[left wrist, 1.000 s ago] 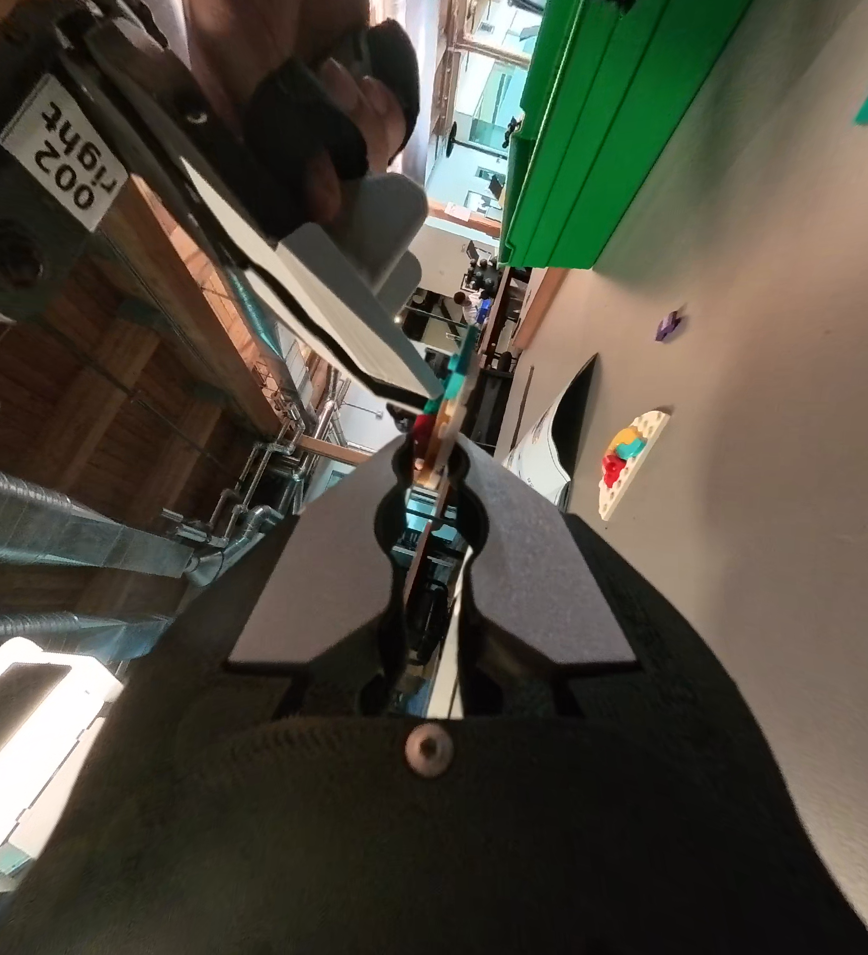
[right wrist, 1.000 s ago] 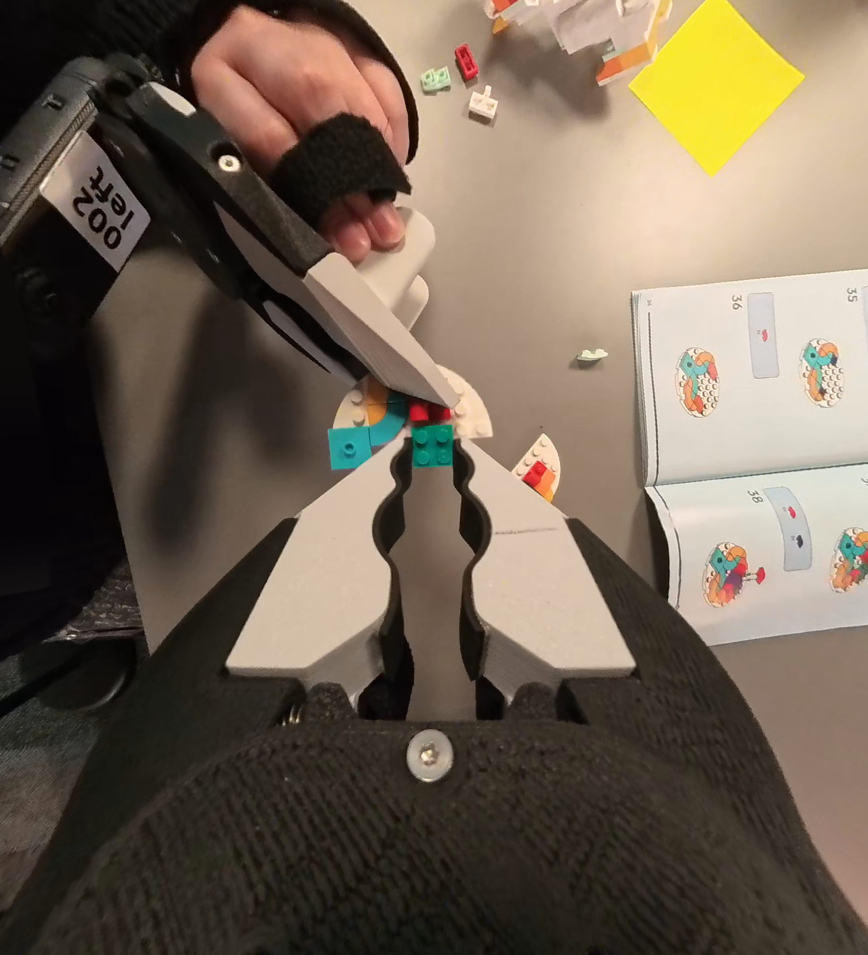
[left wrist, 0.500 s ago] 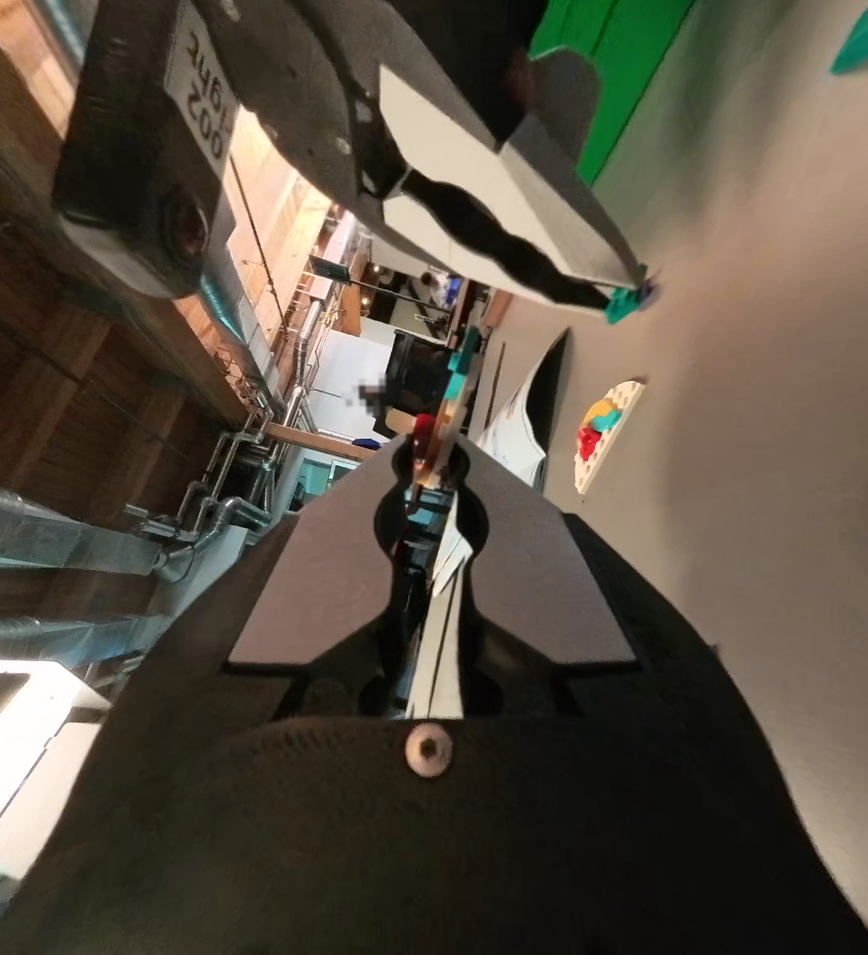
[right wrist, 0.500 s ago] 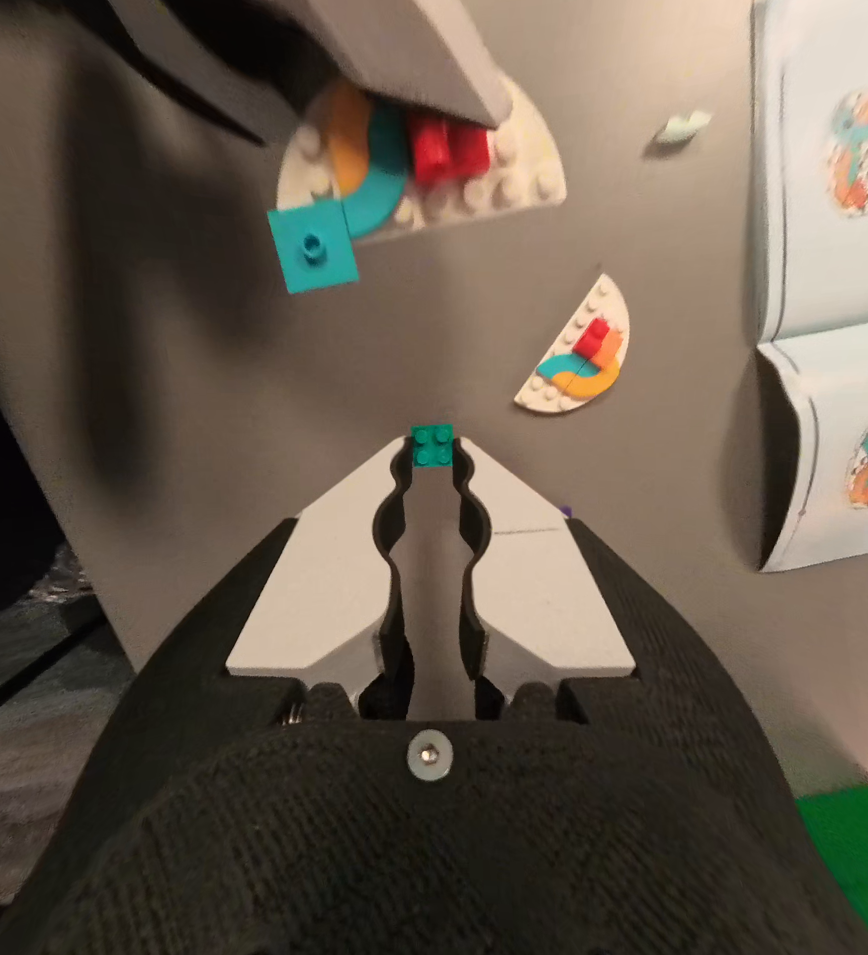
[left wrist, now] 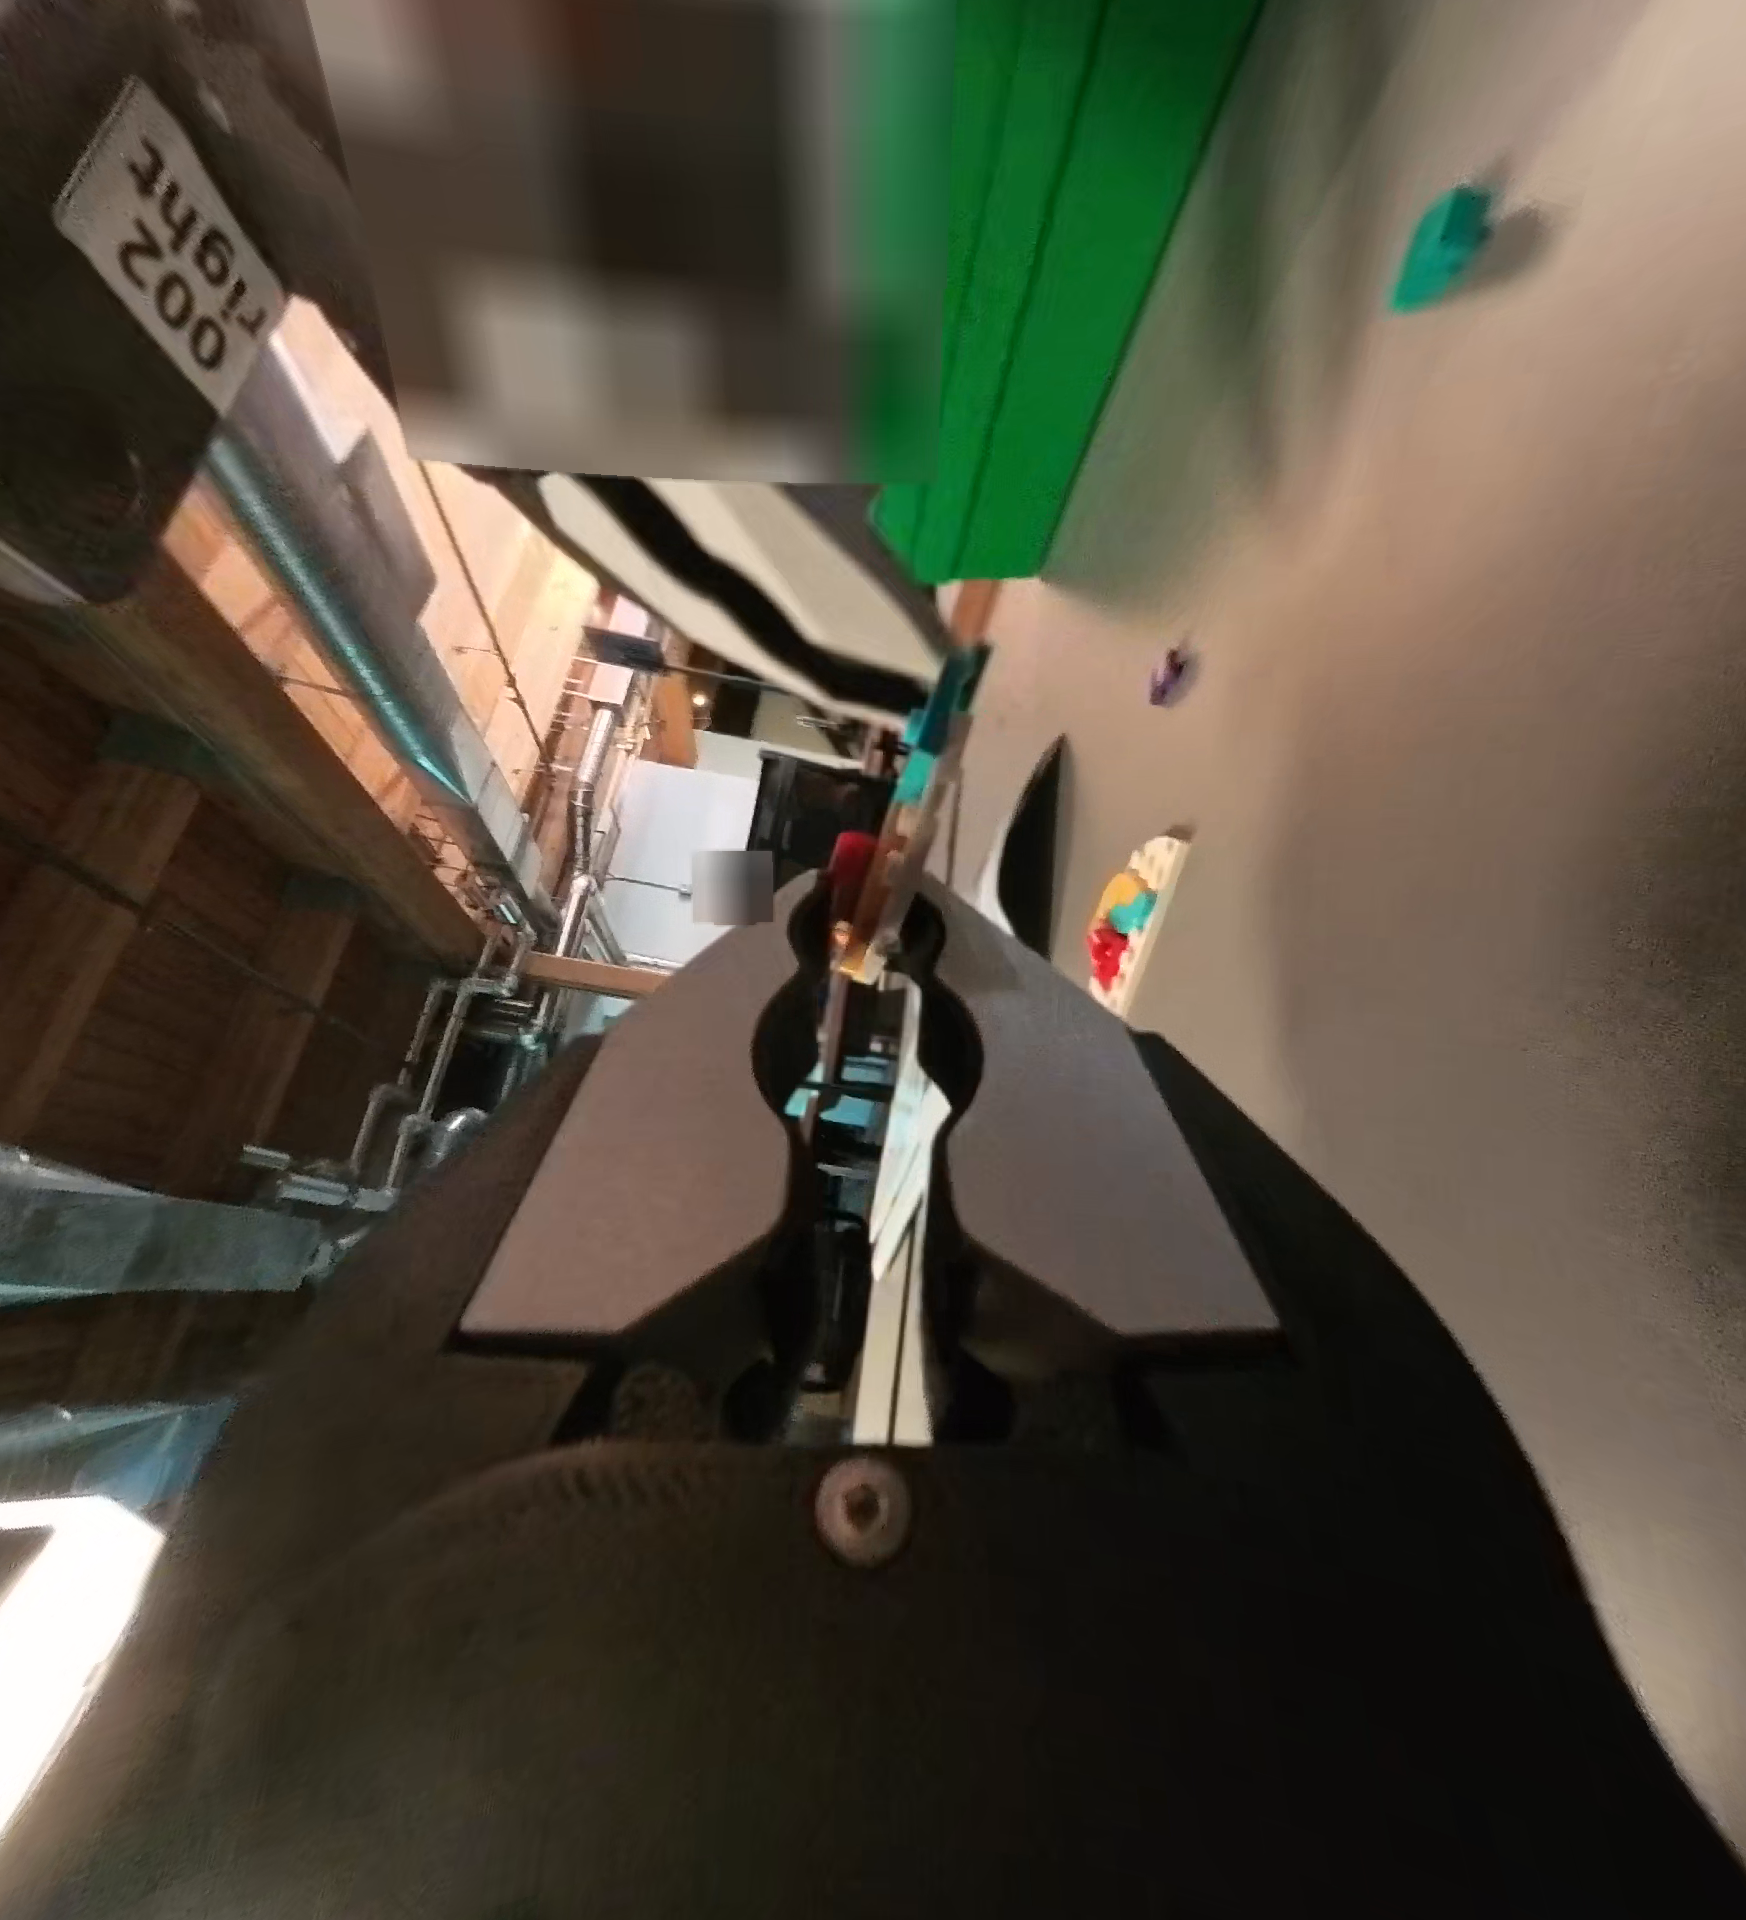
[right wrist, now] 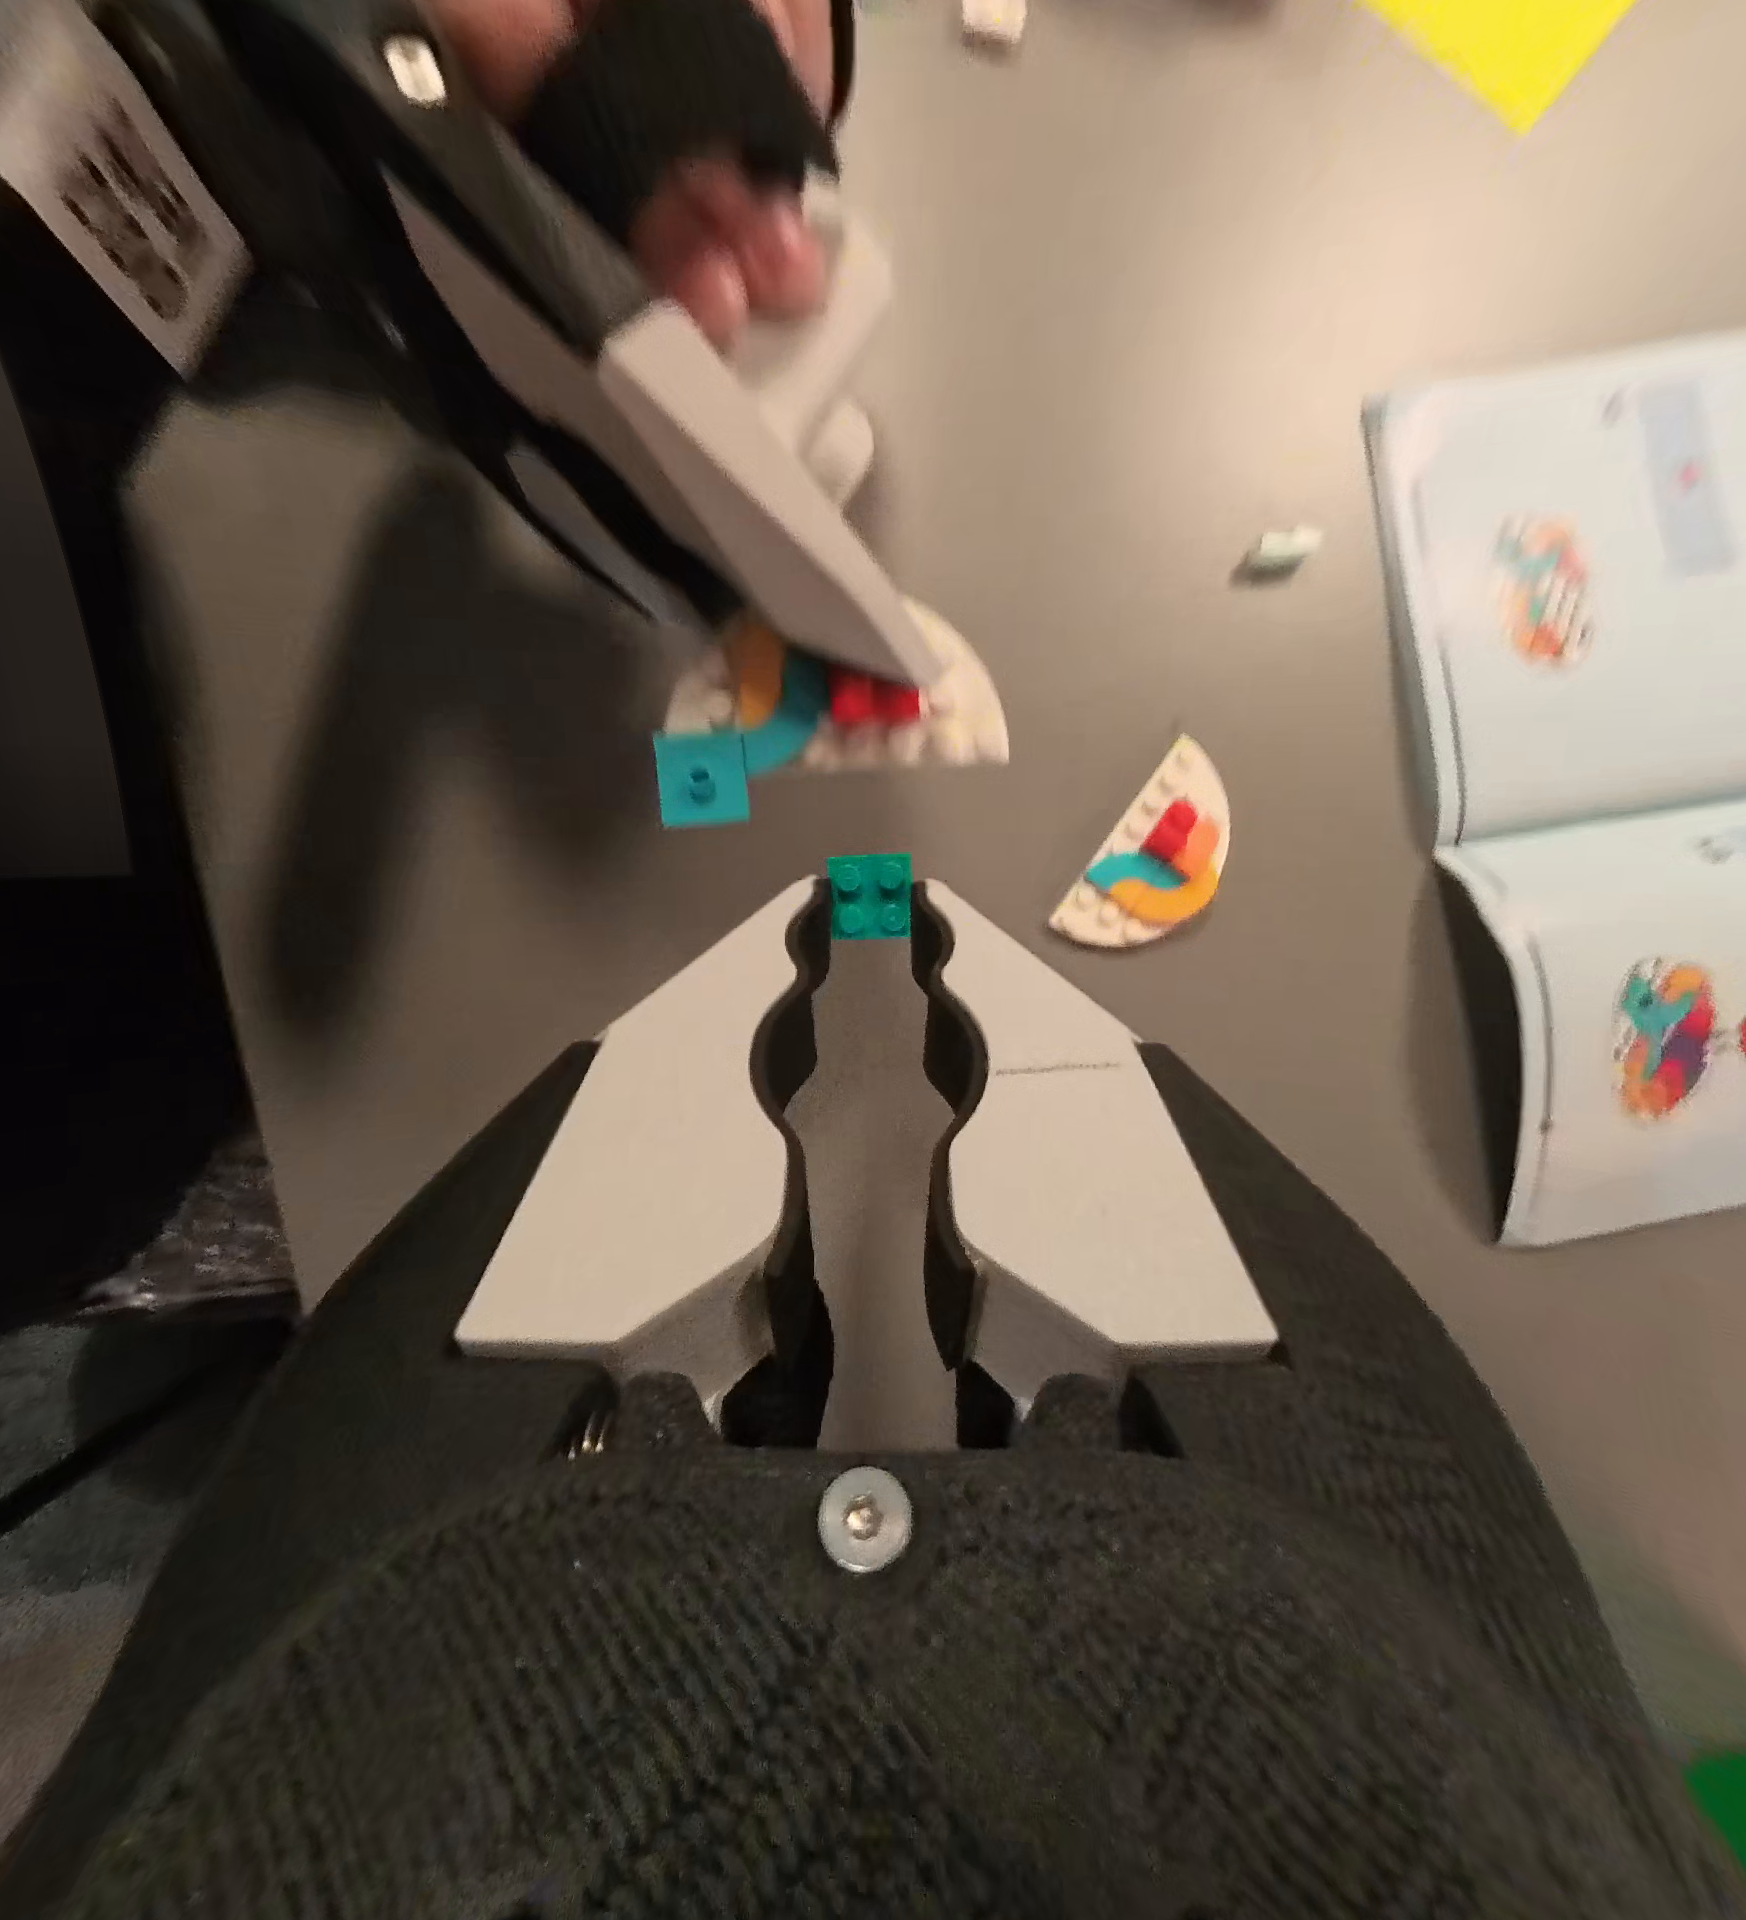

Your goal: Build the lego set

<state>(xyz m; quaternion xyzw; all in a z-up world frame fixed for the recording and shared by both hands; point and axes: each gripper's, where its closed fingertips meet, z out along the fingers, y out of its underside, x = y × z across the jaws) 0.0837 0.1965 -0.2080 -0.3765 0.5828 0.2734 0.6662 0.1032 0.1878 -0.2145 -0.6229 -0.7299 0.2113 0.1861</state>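
My left gripper (left wrist: 874, 883) is shut on a white half-round plate (left wrist: 916, 821), seen edge-on, with a red brick (left wrist: 853, 862) on it. In the right wrist view the left gripper (right wrist: 890, 665) holds this plate (right wrist: 968, 722) above the table. The plate carries orange and teal curved tiles, red bricks and a teal square tile (right wrist: 701, 777) at its corner. My right gripper (right wrist: 869, 883) is shut on a green 2x2 plate (right wrist: 869, 896), just below the held plate with a small gap. It also shows in the left wrist view (left wrist: 936, 665).
A second half-round plate (right wrist: 1149, 862) with coloured tiles lies on the grey table. An open instruction booklet (right wrist: 1627, 727) lies at the right, with a yellow sheet (right wrist: 1503, 42) beyond it. A green bin (left wrist: 1035, 260) and loose teal (left wrist: 1440, 249) and purple (left wrist: 1172, 673) pieces are nearby. The grippers are tip to tip, or close to it.
The green plate was against the held half-round plate a second ago. My right gripper then drew back with the green plate still in it, and now it sits closer again.
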